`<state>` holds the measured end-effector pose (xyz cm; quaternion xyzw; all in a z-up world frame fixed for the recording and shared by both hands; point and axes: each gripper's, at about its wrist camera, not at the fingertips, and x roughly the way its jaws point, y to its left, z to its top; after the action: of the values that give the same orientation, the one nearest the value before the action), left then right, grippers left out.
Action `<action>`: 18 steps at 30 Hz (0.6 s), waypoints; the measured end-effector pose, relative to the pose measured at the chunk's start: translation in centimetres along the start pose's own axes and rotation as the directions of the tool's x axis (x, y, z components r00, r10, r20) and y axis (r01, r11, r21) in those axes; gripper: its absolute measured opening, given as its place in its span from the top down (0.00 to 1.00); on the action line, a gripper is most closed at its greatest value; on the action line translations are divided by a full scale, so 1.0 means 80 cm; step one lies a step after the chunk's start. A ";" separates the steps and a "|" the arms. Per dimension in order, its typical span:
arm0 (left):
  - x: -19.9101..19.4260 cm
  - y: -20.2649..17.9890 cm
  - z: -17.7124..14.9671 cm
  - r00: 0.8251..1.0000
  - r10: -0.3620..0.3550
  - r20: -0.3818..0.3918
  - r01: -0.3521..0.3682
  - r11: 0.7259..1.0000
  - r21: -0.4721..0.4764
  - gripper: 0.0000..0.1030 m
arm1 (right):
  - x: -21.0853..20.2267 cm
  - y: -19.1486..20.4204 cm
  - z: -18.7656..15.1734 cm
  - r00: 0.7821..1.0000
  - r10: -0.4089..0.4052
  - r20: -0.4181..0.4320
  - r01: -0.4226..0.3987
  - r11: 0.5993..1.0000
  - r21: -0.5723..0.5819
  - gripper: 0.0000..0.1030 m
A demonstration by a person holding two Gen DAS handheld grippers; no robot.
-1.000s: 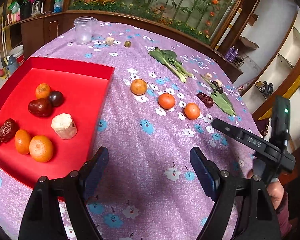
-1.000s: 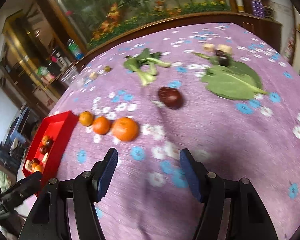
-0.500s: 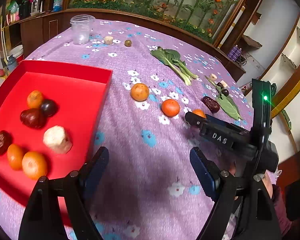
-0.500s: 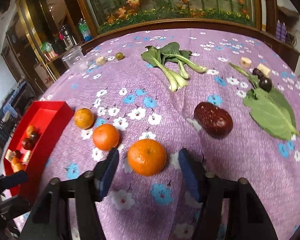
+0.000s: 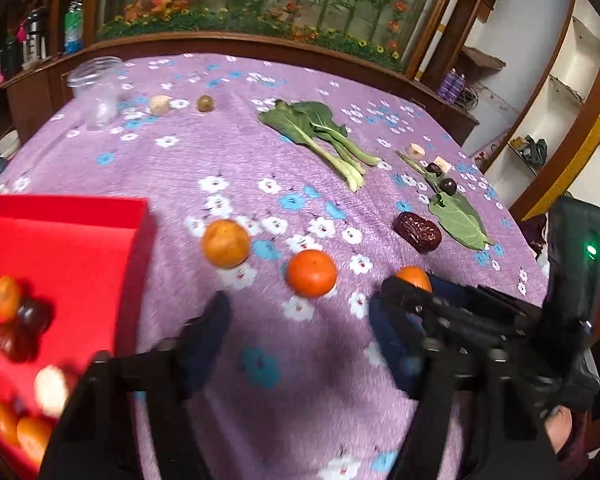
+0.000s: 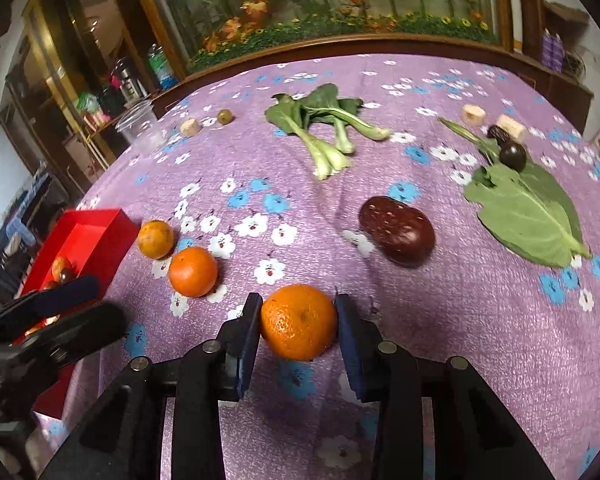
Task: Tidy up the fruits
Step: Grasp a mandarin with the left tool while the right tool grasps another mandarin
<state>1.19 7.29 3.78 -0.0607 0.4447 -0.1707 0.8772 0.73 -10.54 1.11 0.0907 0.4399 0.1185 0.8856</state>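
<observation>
The right gripper has its 2 blue pads against a round orange mandarin resting on the purple floral tabletop, well apart from the red rectangular tray. The left gripper hovers spread wide, holding nothing.

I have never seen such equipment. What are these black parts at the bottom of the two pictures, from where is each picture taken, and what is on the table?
No robot here: a person holds a two-finger gripper in each hand, each carrying a camera that looks along its fingers. One picture is from the left gripper, which is open and empty. The other is from the right gripper, whose pads sit on both sides of a mandarin; a firm grip cannot be confirmed. On the purple flowered tablecloth lie two more mandarins, a red date, bok choy and a green leaf. The red tray already holds fruit.
</observation>
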 end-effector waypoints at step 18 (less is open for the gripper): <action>0.059 -0.008 0.017 0.998 -0.018 -0.068 0.020 0.999 0.036 0.69 | 0.004 0.015 -0.002 0.998 -0.059 -0.001 0.059 0.996 -0.066 0.61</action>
<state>4.68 4.94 1.14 -0.0430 0.4702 -0.1891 0.8610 0.62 -9.29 1.11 0.0480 0.4397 0.1069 0.8905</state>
